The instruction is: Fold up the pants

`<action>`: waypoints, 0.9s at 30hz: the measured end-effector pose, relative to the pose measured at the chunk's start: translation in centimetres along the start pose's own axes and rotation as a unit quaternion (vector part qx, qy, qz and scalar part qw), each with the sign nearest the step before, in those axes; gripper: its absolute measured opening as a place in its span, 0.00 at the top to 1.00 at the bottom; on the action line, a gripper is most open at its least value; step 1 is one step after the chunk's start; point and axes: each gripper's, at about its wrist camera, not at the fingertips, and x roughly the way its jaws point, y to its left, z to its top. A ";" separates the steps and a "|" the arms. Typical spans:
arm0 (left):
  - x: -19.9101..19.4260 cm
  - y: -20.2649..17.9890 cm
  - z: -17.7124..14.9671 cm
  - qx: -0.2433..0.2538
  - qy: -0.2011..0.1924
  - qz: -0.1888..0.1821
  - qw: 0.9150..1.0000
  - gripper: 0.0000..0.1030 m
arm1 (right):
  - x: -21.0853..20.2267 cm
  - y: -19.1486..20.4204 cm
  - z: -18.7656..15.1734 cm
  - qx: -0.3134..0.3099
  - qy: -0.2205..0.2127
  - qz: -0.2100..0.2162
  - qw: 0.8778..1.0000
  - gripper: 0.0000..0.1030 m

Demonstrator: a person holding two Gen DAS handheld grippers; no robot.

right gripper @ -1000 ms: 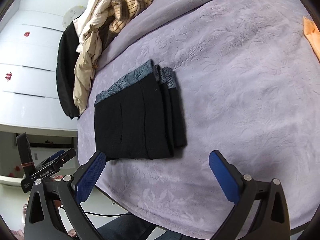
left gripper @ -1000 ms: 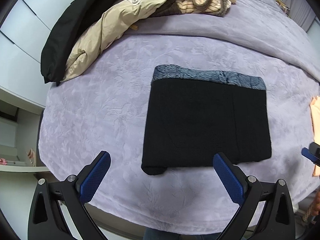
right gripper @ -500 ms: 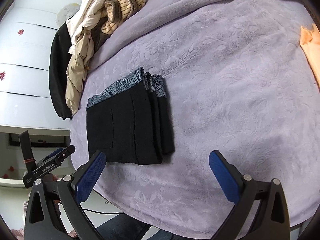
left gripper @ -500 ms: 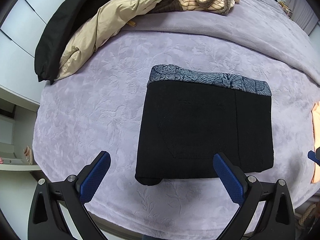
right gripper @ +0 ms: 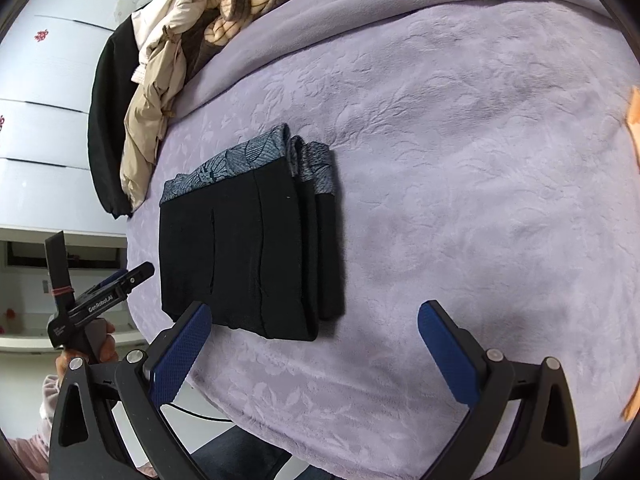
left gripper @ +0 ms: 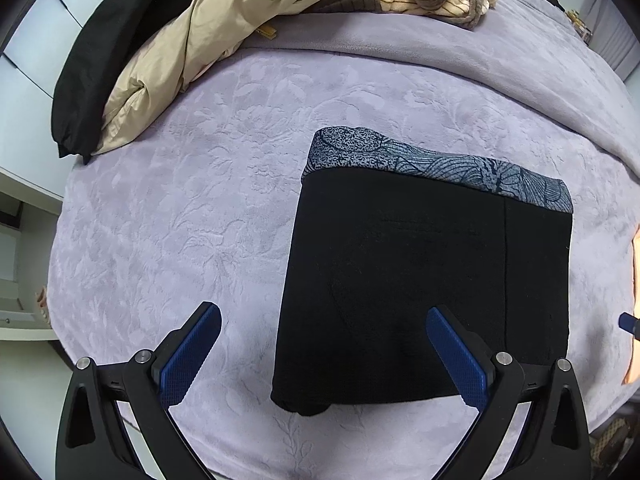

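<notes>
black pants lie folded compactly on the bed ahead of both tongs; left tongs and right tongs are spread wide, empty; folding is judged done.

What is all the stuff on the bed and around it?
Folded pants: one, black with a blue-grey patterned band, middle of the bed.
Blanket: one, lilac, covering the bed.
Pile of clothes: one heap, beige, black and striped cream, far end.
Orange cloth: one, orange, right edge.
Cabinet: one, white, beside the bed.
Left hand-held gripper: one, black with blue pads, open.
Right hand-held gripper: one, same colours, open.
</notes>
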 end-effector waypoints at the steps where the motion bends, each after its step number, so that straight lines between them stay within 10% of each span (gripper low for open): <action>1: 0.4 0.3 0.2 0.001 0.000 -0.011 1.000 0.00 | 0.6 0.0 0.1 -0.001 0.004 0.003 1.000 0.00; 27: 10.7 2.1 3.0 0.024 0.044 -0.263 0.964 0.00 | 11.4 -3.4 4.2 0.018 0.053 0.223 0.973 0.04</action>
